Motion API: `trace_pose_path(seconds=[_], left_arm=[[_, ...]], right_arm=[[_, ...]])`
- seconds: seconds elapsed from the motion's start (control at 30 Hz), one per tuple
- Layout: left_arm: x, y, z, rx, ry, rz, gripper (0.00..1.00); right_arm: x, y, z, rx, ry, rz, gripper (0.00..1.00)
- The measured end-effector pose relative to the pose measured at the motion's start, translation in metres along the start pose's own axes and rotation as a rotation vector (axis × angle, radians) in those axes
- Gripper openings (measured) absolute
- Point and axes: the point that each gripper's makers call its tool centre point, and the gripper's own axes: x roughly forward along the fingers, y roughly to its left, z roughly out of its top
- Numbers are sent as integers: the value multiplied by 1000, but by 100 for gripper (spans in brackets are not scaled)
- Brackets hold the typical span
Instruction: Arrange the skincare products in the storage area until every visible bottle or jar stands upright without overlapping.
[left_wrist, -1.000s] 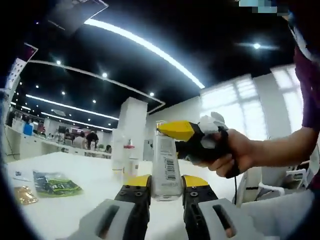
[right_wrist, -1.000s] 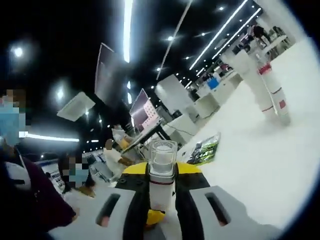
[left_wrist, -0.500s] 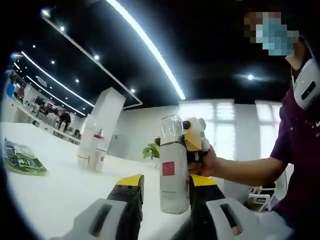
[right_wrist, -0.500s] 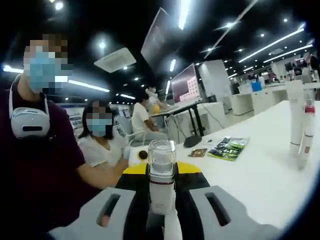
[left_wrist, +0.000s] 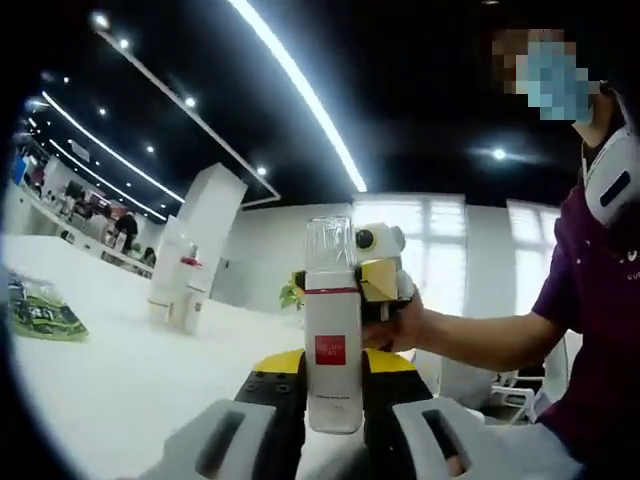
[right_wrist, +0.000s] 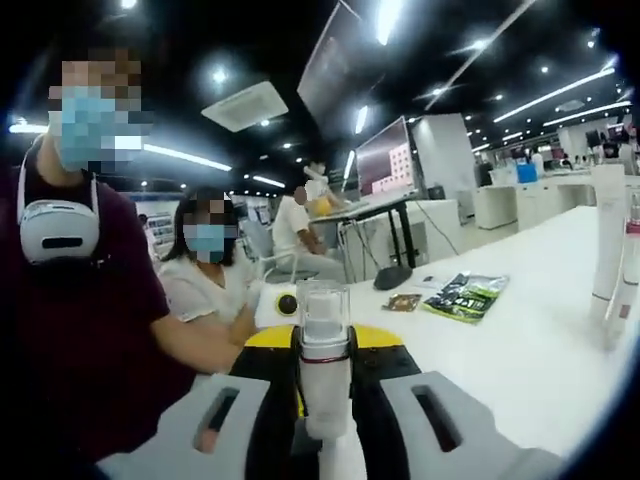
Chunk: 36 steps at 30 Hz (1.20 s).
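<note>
White plastic bottle (left_wrist: 333, 330) with a clear cap, a red band at the neck and a red square label: upright, lifted clear of the white table (left_wrist: 120, 390), caught between both tools at once. Not yet in the storage row.

Left gripper (left_wrist: 333, 372) at the base of that bottle, yellow-tipped jaws drawn in narrow against its two sides, apparently clamped on it. Probably there to steady the bottom and keep the body vertical.

Right gripper (right_wrist: 323, 345) higher up the same bottle, jaws nearly closed, pinched on it just under the cap; in the left gripper view, seen behind the bottle with a hand (left_wrist: 405, 322) wrapped round its handle. Two grips at two heights, most likely a handover or a correction of tilt before setting down; release of one side too soon likely to let the bottle swing.

Behind the bottle and to its left in the left gripper view, well apart: two other white containers (left_wrist: 175, 295), one with a red top, standing close together on the table, seemingly the row to join. Further left again, a flat green printed packet (left_wrist: 40, 315), lying down.

In the right gripper view, beyond the bottle to its right: the same green packet (right_wrist: 465, 295), a small brown sachet (right_wrist: 403, 302) just beside it, and a tall white tube (right_wrist: 608, 240) near the edge. Behind the bottle, a dark monitor on a stand (right_wrist: 388, 160) and seated people.
</note>
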Motion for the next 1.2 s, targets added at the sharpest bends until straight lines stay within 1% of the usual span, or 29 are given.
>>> trace_pose_path(seconds=[0.07,0.1,0.13,0.2,0.23,0.27,0.3,0.33,0.37,0.4,0.43,0.47,0.5,0.57,0.6,0.63,0.67,0.7,0.77,0.8,0.83,0.87,0.9,0.93,0.97,1.0,1.07,1.1,1.2], left_arm=[[-1,8,1,42,4,69,19],[-1,9,1,55,5,84,19],[-2,10,1,68,6,100,19],[-4,18,3,109,10,176,19],[-4,21,3,125,7,200,19],[-9,30,6,181,14,284,19],[-12,35,6,193,21,334,19],[-13,35,8,184,10,349,19],[-15,38,12,204,-9,384,19],[-19,42,11,240,12,430,19],[-19,43,10,261,25,442,19],[-20,46,9,294,37,474,19],[-19,48,7,315,49,498,19],[-14,45,5,298,48,479,19],[-14,44,4,298,49,480,19],[-14,45,3,317,59,491,19],[-13,45,2,314,59,485,19],[-13,46,1,311,66,484,19],[-14,47,4,303,55,473,19],[-14,46,4,294,49,452,19],[-15,43,6,294,36,428,19],[-13,40,7,292,21,400,20],[-10,37,7,265,12,358,20],[-10,35,6,250,14,345,20],[-8,33,6,271,11,333,21],[-6,31,4,266,20,313,21],[-2,25,2,259,16,266,22],[-1,22,-1,239,33,238,23],[2,16,-4,222,39,185,24]], right_arm=[[2,-6,2,-13,-32,-58,19],[4,-4,0,-28,-33,-66,20],[5,-7,2,-38,-45,-97,20],[6,-13,0,-30,-42,-156,21],[8,-17,1,-47,-55,-213,21],[9,-21,-2,-57,-44,-255,21],[10,-23,-6,-61,-29,-287,23],[13,-22,-13,-86,1,-309,24],[14,-24,-15,-93,4,-329,25],[15,-31,-18,-79,-4,-414,30],[19,-30,-22,-89,-5,-444,31],[20,-32,-22,-74,-29,-488,31],[20,-37,-23,-50,-59,-554,30],[28,-34,-27,-33,-62,-560,30],[28,-37,-28,-30,-60,-582,30],[33,-39,-33,-51,-27,-597,27],[35,-39,-33,-65,-29,-594,22],[32,-42,-33,-74,-32,-627,21],[33,-41,-30,-84,-44,-575,20],[33,-39,-29,-94,-40,-543,20],[33,-36,-28,-88,-43,-483,20],[31,-34,-25,-93,-46,-447,19],[27,-34,-26,-72,-30,-419,19],[25,-33,-27,-83,-12,-388,19],[23,-32,-25,-97,-9,-364,19],[21,-29,-27,-90,17,-318,19],[19,-24,-27,-110,39,-254,19],[16,-21,-31,-106,78,-221,19],[14,-12,-31,-150,117,-132,19]])
